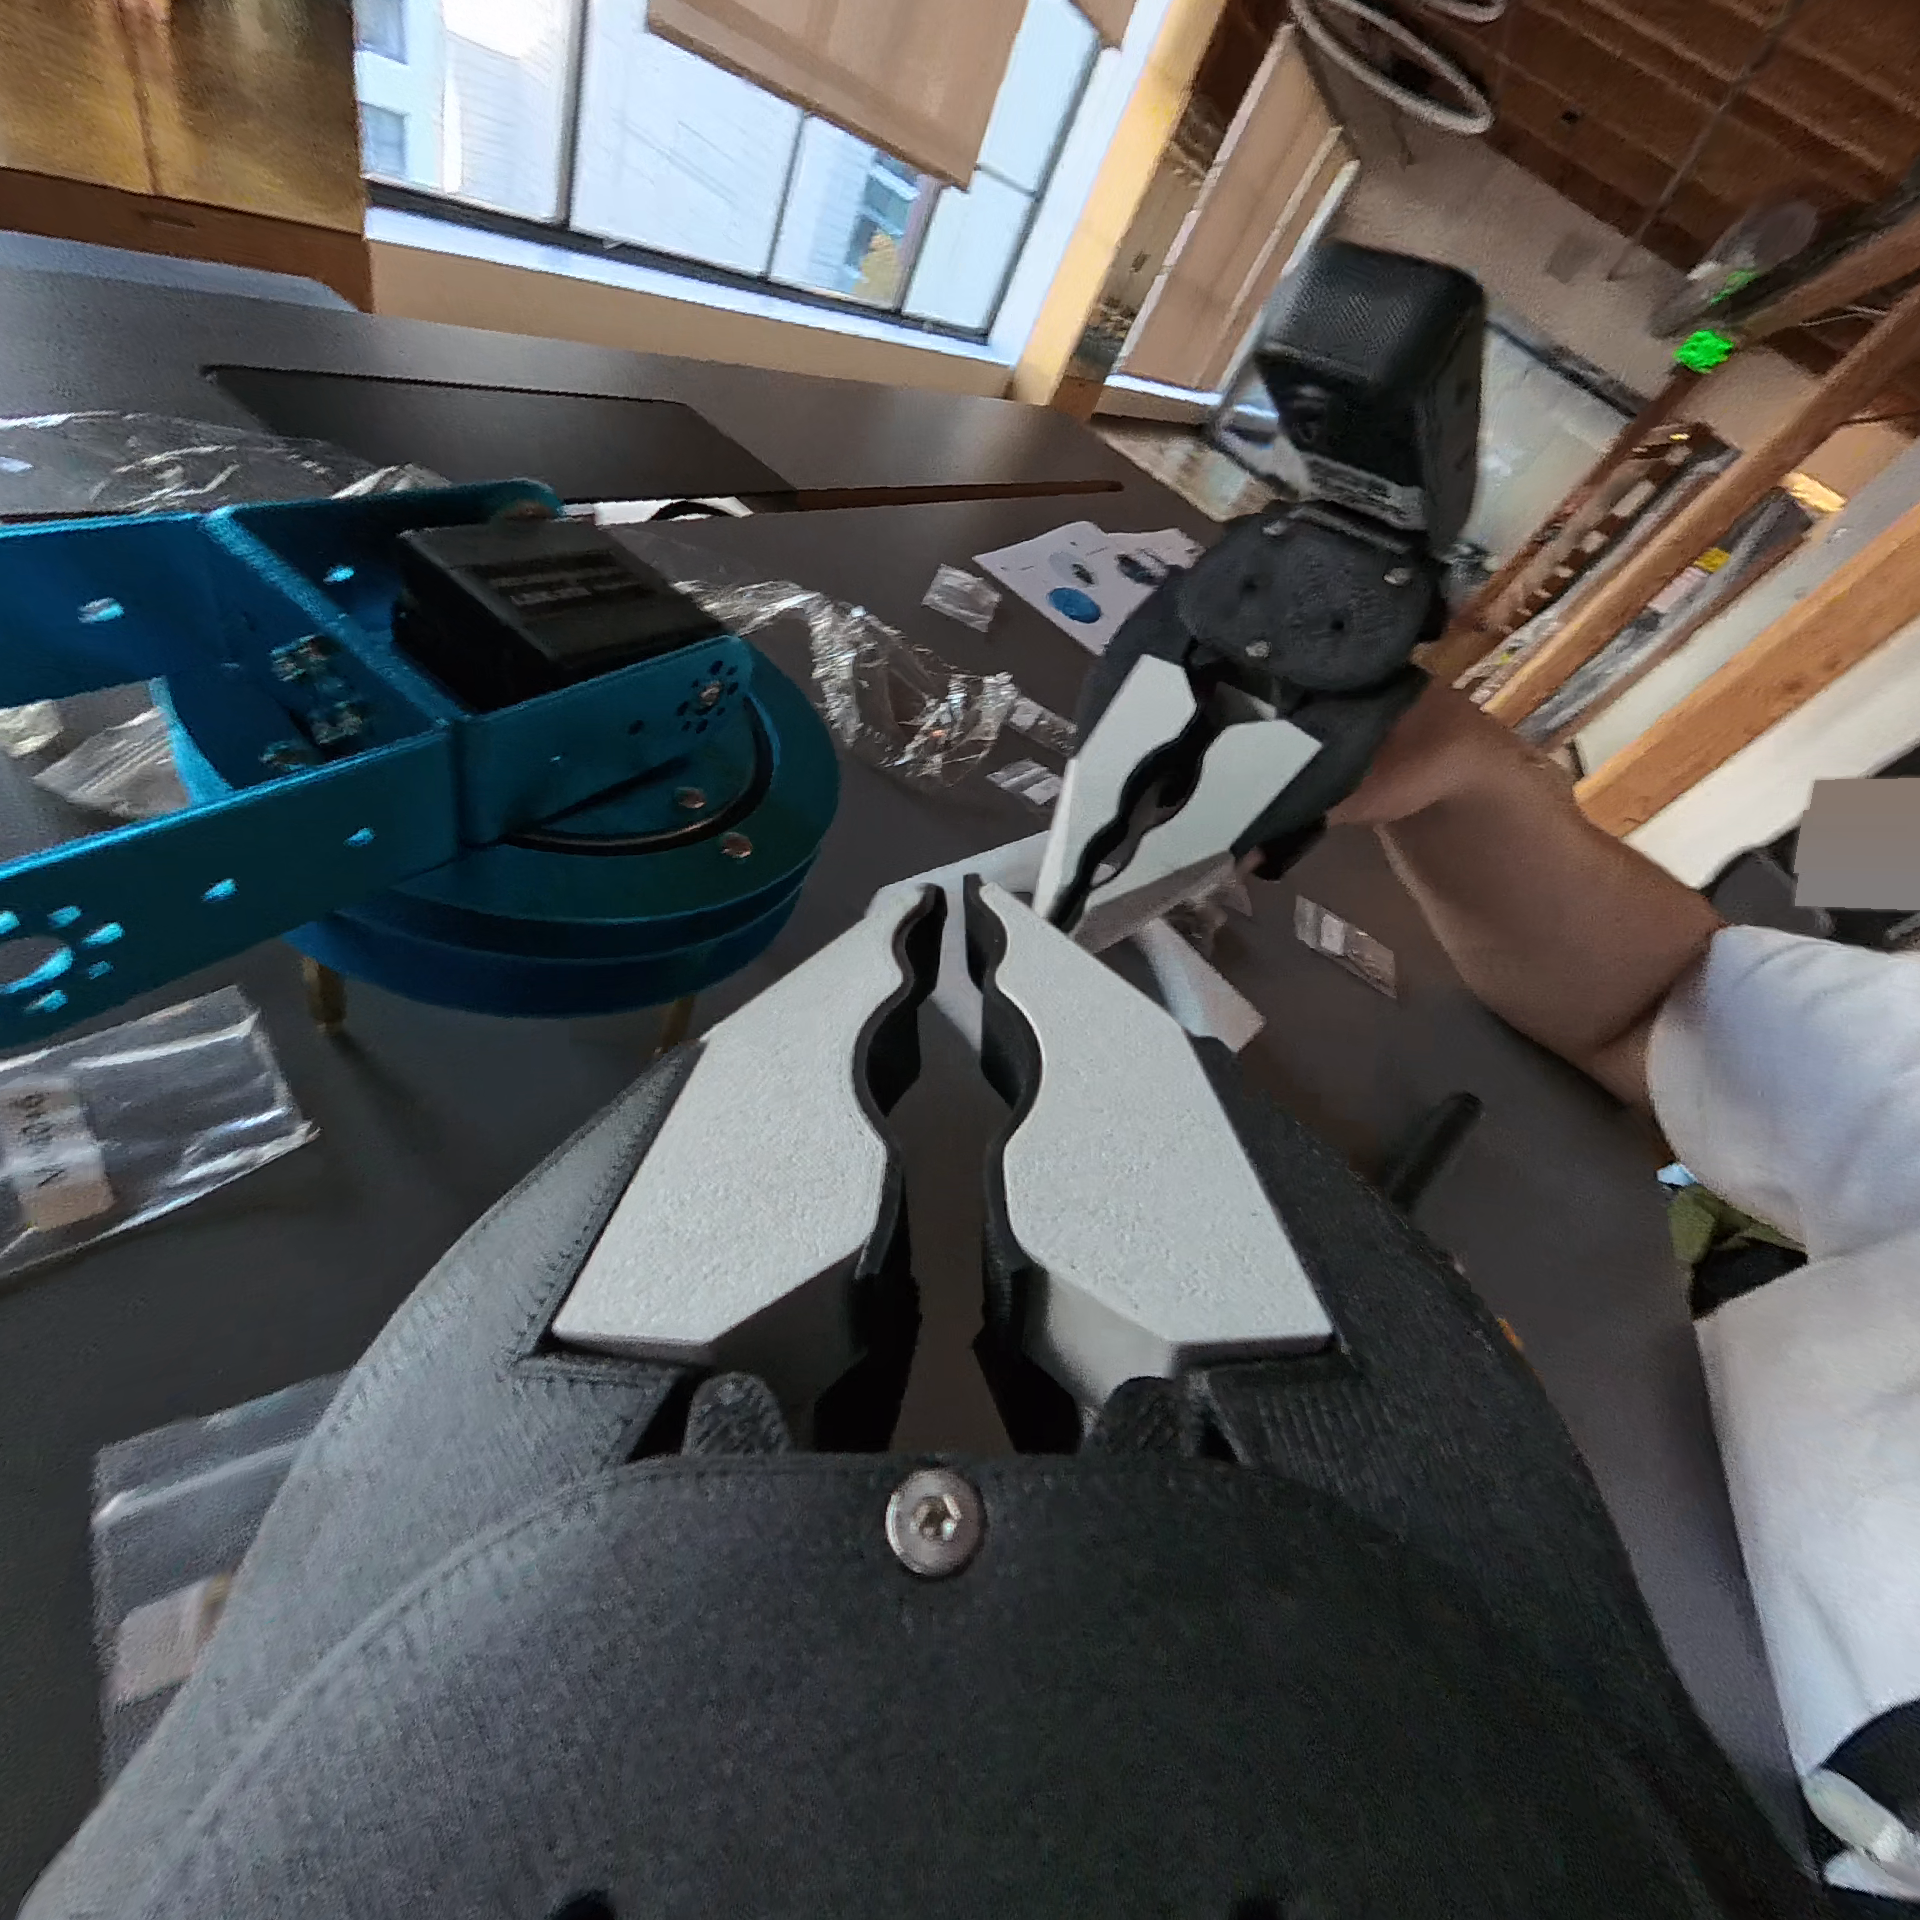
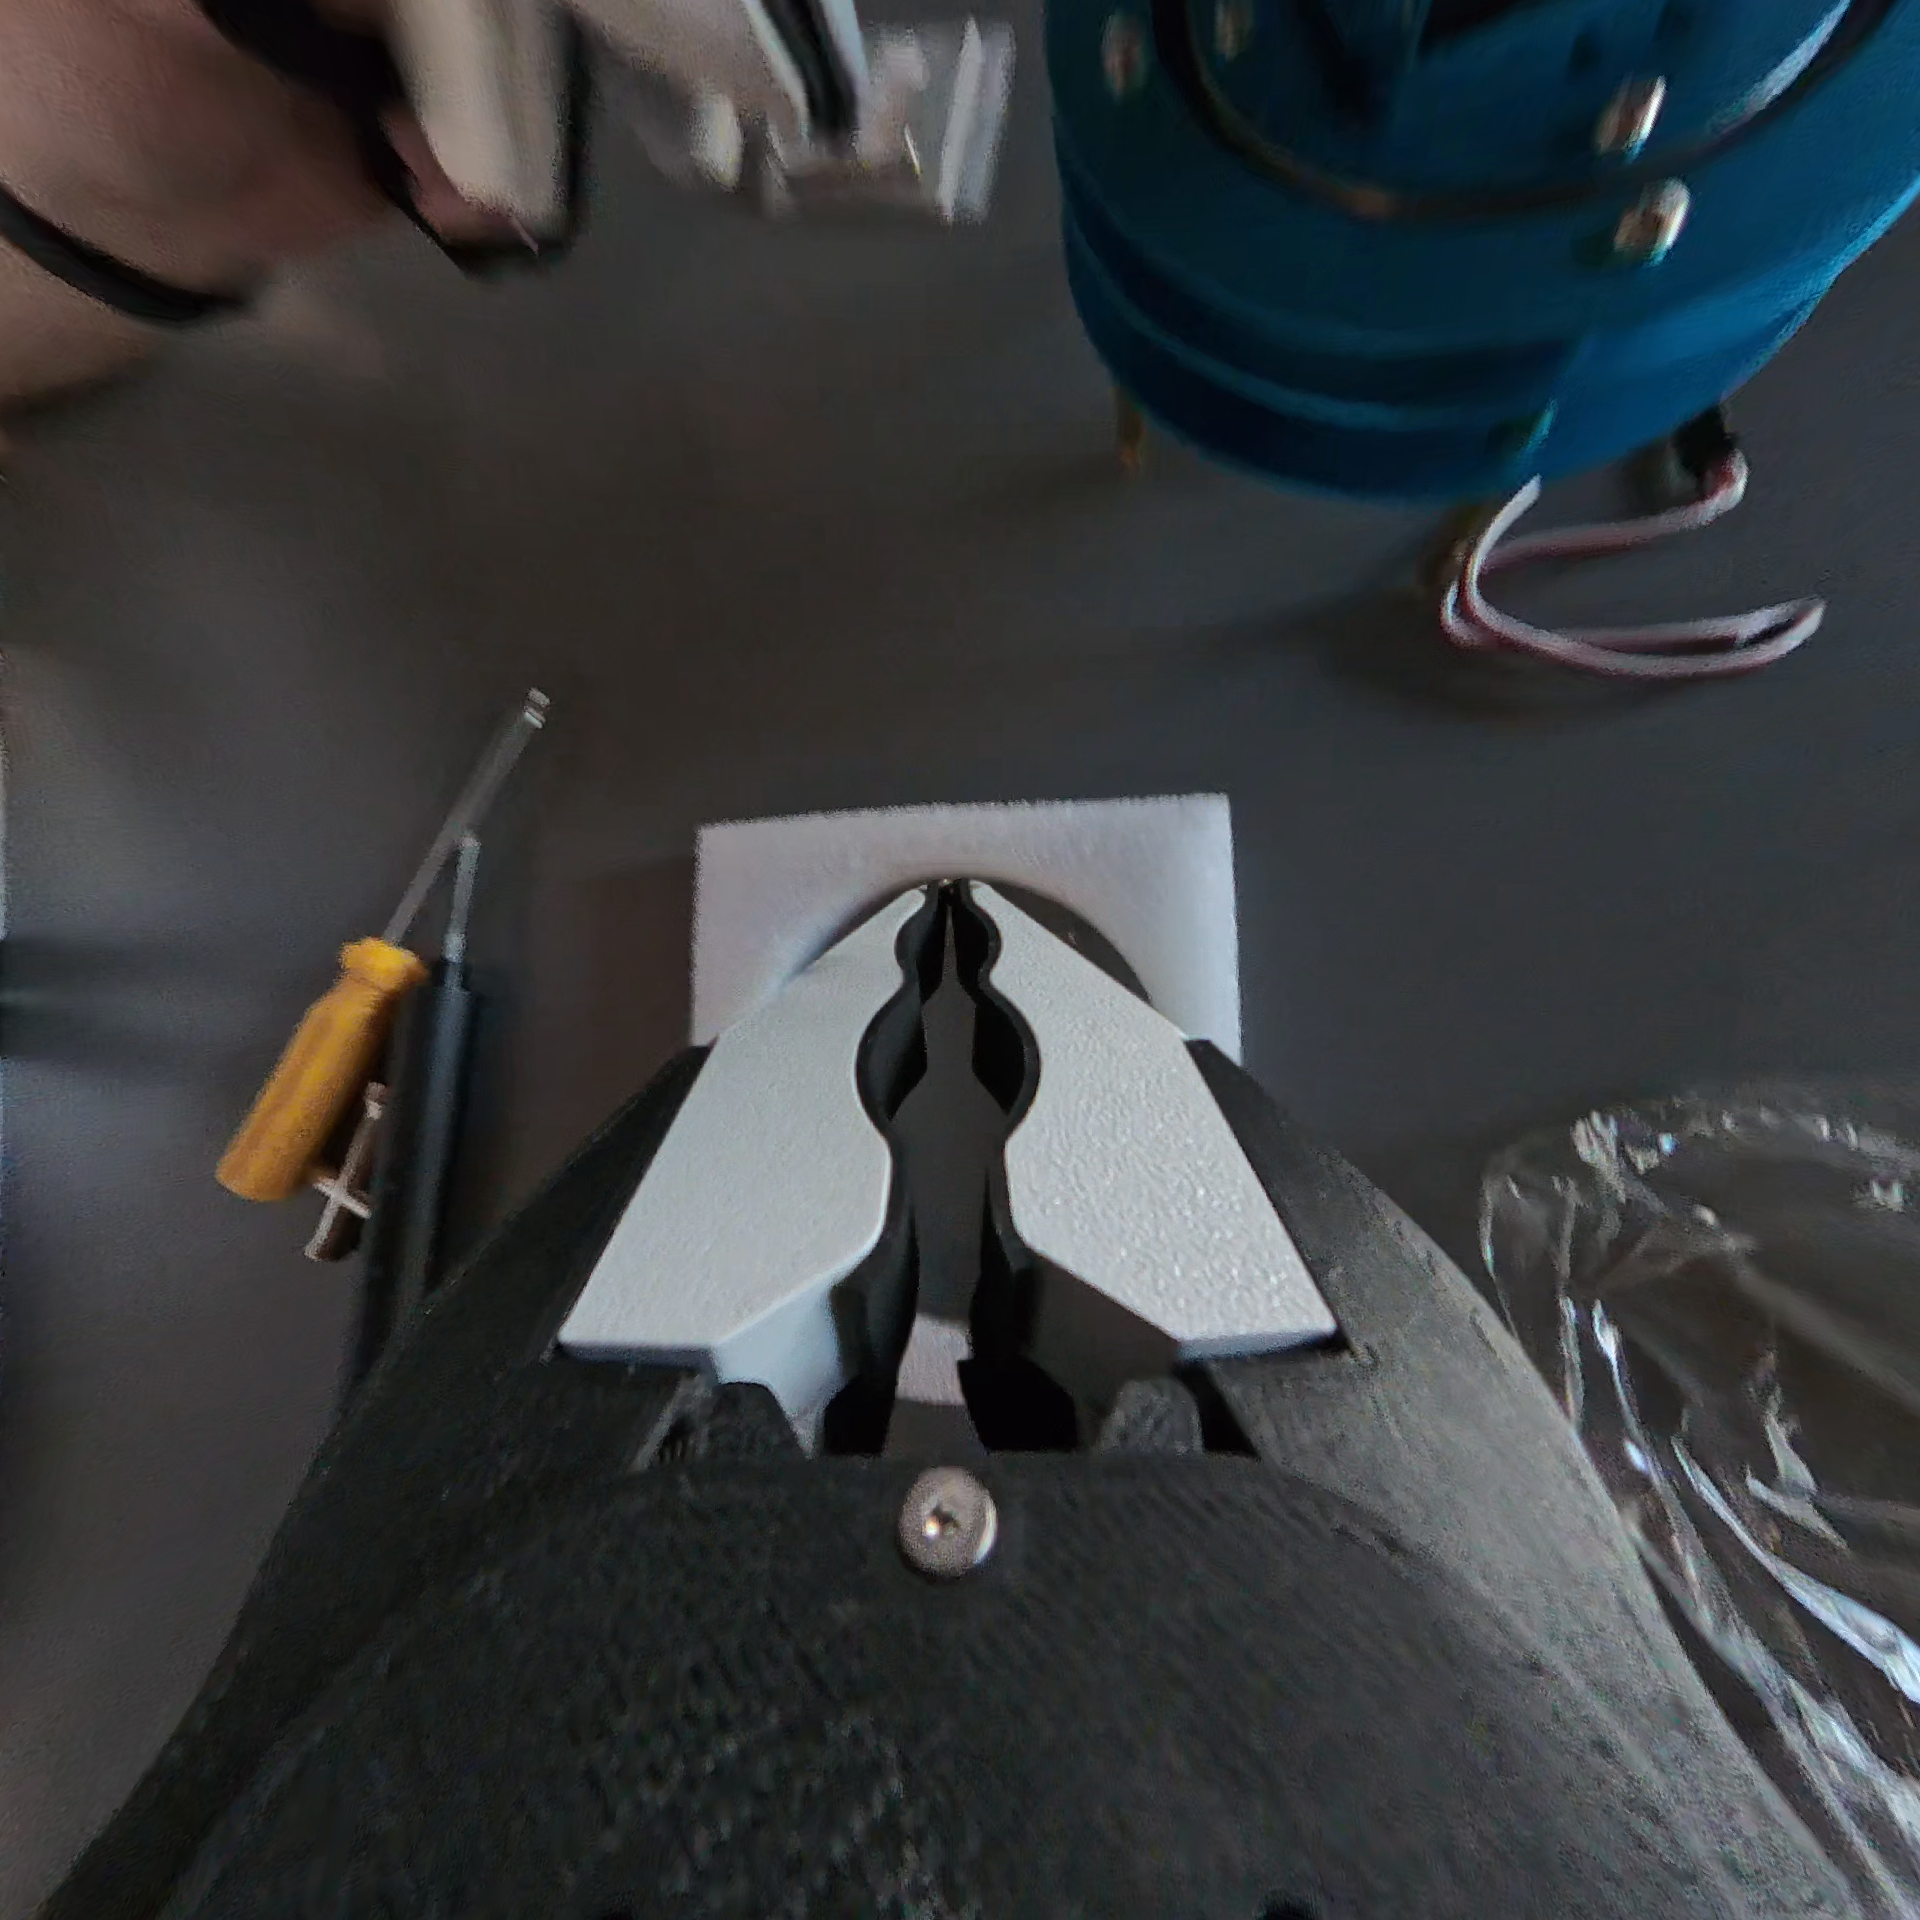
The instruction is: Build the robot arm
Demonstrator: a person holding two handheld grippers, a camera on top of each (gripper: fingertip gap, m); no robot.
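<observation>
My right gripper (image 2: 948, 889) points down into the round dark recess of a white foam block (image 2: 1122, 862) on the dark table. Its fingertips are shut on a tiny shiny metal piece (image 2: 943, 884) at the recess's far rim. The left wrist view shows this gripper (image 1: 1075, 914), tips down on the foam (image 1: 1195, 977). My left gripper (image 1: 951, 894) hovers just in front of the foam, jaws closed to a thin slit that shows only foam behind. It appears blurred at the top left of the right wrist view (image 2: 488, 135). A blue metal robot-arm base (image 1: 582, 831) with a black servo (image 1: 551, 613) stands left of it.
A yellow-handled screwdriver (image 2: 312, 1070), a black-handled tool (image 2: 436, 1091) and a small metal cross piece (image 2: 348, 1195) lie left of the foam. A clear plastic bag (image 2: 1714, 1351) lies to the right. The blue base (image 2: 1351, 312) trails striped wires (image 2: 1621, 634). Small parts bags (image 1: 125, 1122) lie about. The tips of one gripper are about 11 cm away from the tips of the other. My right tips are roughly 15 cm from the yellow-handled screwdriver (image 2: 312, 1070).
</observation>
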